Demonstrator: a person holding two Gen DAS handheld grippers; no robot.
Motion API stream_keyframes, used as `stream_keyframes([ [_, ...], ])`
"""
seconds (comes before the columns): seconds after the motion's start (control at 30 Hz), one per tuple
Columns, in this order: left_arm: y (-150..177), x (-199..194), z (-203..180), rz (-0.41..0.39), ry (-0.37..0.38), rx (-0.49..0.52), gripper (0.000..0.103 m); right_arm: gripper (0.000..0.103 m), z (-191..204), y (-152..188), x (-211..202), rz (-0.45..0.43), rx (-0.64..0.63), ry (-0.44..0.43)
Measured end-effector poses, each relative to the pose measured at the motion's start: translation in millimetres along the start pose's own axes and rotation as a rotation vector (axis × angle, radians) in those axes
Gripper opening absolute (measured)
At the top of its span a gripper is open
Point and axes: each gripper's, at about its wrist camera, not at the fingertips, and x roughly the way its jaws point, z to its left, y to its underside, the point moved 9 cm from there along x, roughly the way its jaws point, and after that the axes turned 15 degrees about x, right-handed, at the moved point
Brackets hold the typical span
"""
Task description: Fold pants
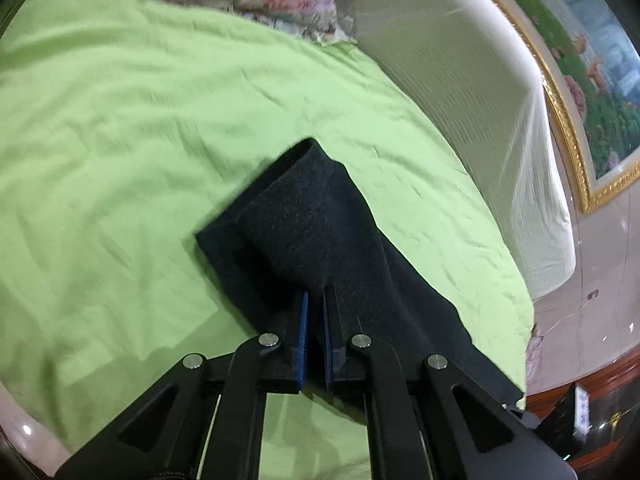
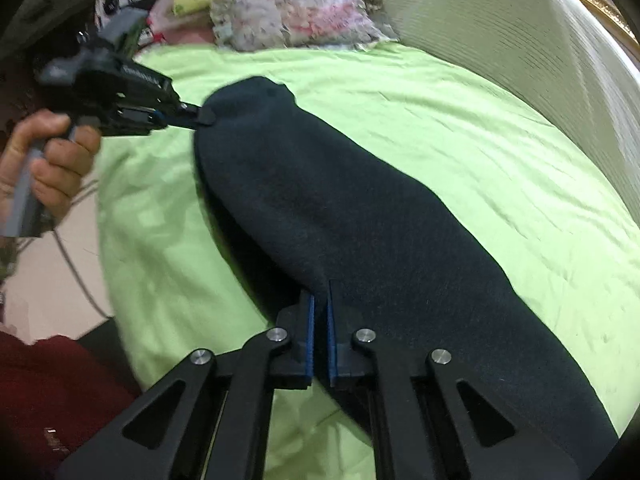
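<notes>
Two grippers are clamped on the same dark garment. The left gripper (image 1: 315, 296) has its blue-padded jaws pinched together on a fold of the pants (image 1: 308, 220) at their near edge. Seen from the right wrist, the left gripper (image 2: 202, 117) bites the far rounded end of the cloth, and the person's hand (image 2: 48, 160) is wrapped round its grey handle. The right gripper (image 2: 320, 300) is likewise closed, with a ridge of the pants (image 2: 360, 220) nipped between its pads along the near edge.

Outward from the jaws, the pants lie in one long dark band across the green sheet (image 2: 480, 140) of the bed, running from near its left edge toward its near right corner. A cuffed opening shows at the far end in the left-wrist view. Beyond, a floral pillow (image 2: 292, 12) sits at the head of the bed beside a pale padded headboard (image 2: 520, 40). A gold-framed picture (image 1: 576, 120) hangs past it.

Judging by this layout, the legs are already laid together lengthwise, and the step in hand is taking hold for a crosswise fold. The next move probably calls for lifting both pinched points together, carrying one end over the other while keeping the cloth taut and its edges aligned, then letting go only once it lies flat.
</notes>
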Motion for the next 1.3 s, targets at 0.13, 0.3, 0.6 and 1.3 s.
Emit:
stream_keyframes([
  [0.13,12.8,7.6,18.0,0.034,-0.034,-0.008,0.005,0.01,-3.1,13.1,21.1,0.072,0.03,-0.012],
  [0.3,21.6,4.4,27.7,0.041,-0.045,-0.008,0.015,0.034,-4.8,17.8,20.7,0.1,0.126,-0.094],
  [0.6,22.2,-8.3,39.6,0.049,-0.029,-0.103,0.056,0.036,-69.8,-69.1,-4.7,-0.056,0.397,-0.18],
  [1.3,-5.2,34.6,33.3,0.018,-0.132,0.01,0.036,0.013,-68.6,-55.8,69.8,0.234,0.167,-0.036],
])
